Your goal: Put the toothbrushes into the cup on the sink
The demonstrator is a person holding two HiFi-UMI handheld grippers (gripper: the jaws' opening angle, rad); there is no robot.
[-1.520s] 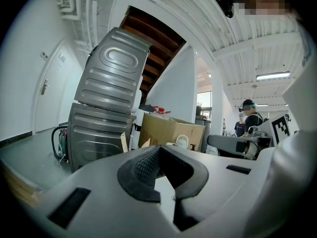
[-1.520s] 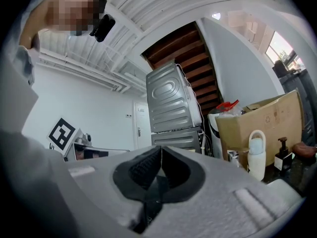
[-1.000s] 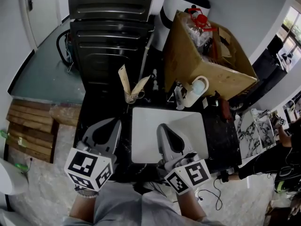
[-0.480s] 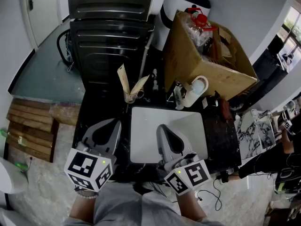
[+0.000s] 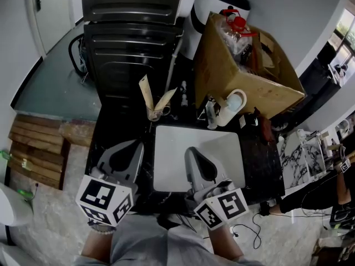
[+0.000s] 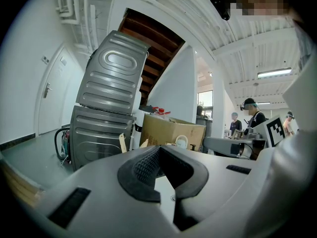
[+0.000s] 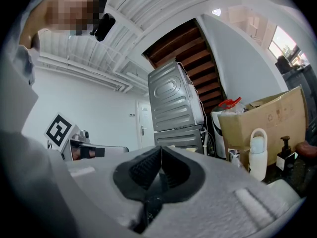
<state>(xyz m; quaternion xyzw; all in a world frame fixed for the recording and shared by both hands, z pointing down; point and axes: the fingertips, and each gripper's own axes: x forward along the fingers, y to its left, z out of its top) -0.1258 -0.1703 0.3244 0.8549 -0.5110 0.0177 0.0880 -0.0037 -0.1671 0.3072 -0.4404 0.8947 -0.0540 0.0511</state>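
Hovering low in the head view, the left gripper [image 5: 132,144] and right gripper [image 5: 191,150] are both closed tight and empty. The right overlaps the white sink [image 5: 169,159]; the left sits beside its left edge. The cup [image 5: 153,115], holding two toothbrushes [image 5: 146,96], stands clear above the sink's upper-left corner.

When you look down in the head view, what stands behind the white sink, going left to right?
First the cup holding two wrapped toothbrushes, then the white bottle with a handle, then the dark pump bottle.
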